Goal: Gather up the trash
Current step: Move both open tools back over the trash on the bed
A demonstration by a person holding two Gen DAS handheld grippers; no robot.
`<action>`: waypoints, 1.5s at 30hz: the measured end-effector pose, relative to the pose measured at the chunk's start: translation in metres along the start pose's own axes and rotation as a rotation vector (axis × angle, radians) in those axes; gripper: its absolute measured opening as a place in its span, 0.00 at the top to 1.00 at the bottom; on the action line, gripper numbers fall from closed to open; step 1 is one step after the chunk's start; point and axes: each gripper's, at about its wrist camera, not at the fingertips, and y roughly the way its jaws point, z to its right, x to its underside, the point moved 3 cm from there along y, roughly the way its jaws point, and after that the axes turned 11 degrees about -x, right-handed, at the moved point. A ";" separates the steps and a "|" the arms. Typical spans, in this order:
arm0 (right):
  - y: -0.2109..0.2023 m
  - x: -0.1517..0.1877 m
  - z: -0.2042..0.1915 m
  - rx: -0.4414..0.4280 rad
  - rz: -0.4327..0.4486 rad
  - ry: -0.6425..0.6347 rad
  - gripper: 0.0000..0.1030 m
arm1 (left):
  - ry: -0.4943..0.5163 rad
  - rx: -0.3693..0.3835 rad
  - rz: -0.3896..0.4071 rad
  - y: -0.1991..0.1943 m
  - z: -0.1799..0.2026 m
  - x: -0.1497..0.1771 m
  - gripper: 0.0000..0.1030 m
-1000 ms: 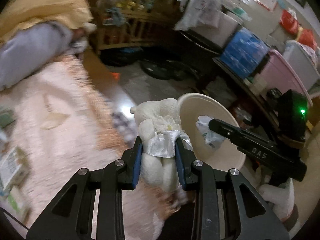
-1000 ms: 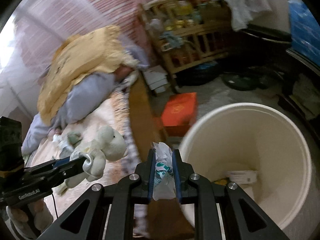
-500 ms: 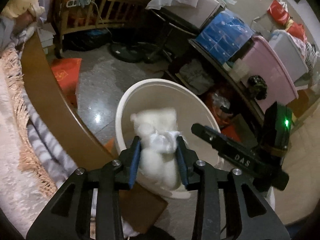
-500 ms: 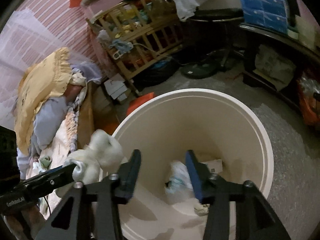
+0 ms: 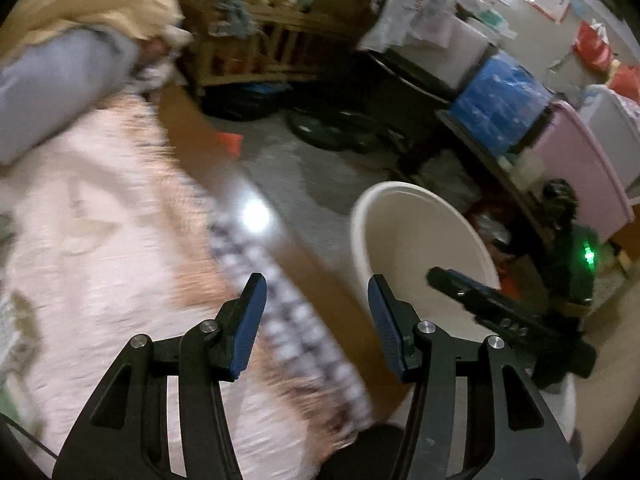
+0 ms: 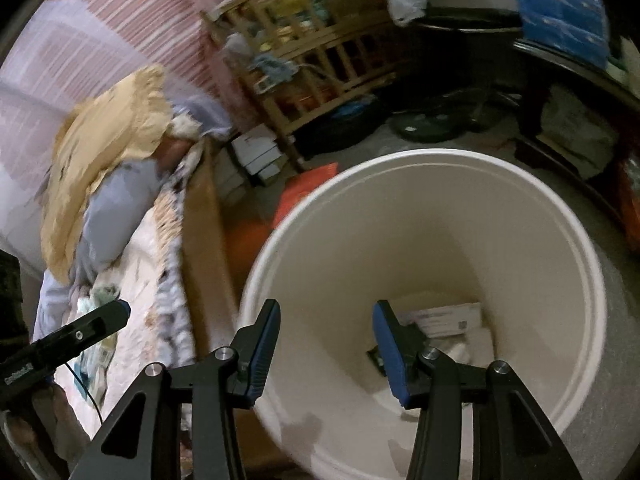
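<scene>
A cream round bin (image 6: 440, 184) stands on the floor beside the bed; it also shows in the left wrist view (image 5: 400, 200). Inside it lie a white printed paper (image 6: 444, 314) and other trash, partly hidden by my finger. My right gripper (image 6: 326, 330) is open and empty over the bin's near rim. My left gripper (image 5: 316, 312) is open and empty above the bed's wooden edge (image 5: 224, 160), just left of the bin. The right gripper's black finger (image 5: 464, 286) reaches over the bin in the left wrist view.
The bed carries a pink fuzzy blanket (image 5: 100, 220), a yellow and grey bedding pile (image 6: 100, 160) and small items at its left edge. A wooden crib (image 6: 312, 56) full of things, an orange box (image 6: 304, 196), blue (image 5: 500, 96) and pink (image 5: 576, 164) storage boxes crowd the floor.
My left gripper opened and let go of the white plush toy, then swung back left from the bin toward the bed. My right gripper stays open over the bin and moved slightly left.
</scene>
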 end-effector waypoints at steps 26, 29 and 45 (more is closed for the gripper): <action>0.095 0.071 -0.233 -0.239 -0.233 -0.352 0.40 | -0.342 -0.377 0.027 -0.080 -0.256 0.092 0.50; 0.104 0.082 -0.252 -0.252 -0.266 -0.392 0.40 | -0.406 -0.423 0.000 -0.083 -0.295 0.108 0.50; 0.184 0.142 -0.341 -0.351 -0.474 -0.473 0.26 | -0.668 -0.639 -0.083 -0.166 -0.452 0.227 0.50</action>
